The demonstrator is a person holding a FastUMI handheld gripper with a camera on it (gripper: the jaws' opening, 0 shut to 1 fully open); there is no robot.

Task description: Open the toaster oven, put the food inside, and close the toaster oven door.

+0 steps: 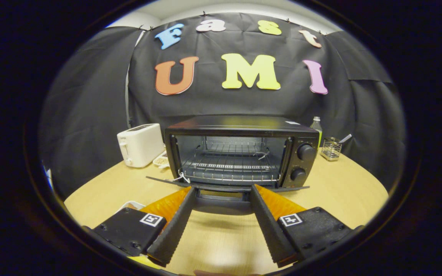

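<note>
A black toaster oven [240, 151] stands on the wooden table [343, 191] straight ahead of me, its door [225, 188] folded down flat toward me. Inside it a bare wire rack [230, 166] shows, with nothing lying on it. My gripper [223, 189] is open, its two black fingers spread wide with orange sides. The fingertips [191, 190] reach the front edge of the lowered door, and the door's handle lies between them. Nothing is held between the fingers. A white dish [131, 206] peeks out beside the left finger; its contents are hidden.
A white slot toaster [140, 145] stands left of the oven, with a small plate [161, 161] behind it. To the right at the back are a green bottle [316, 126] and a small wire basket [330, 148]. Two knobs [305, 152] sit on the oven's right panel.
</note>
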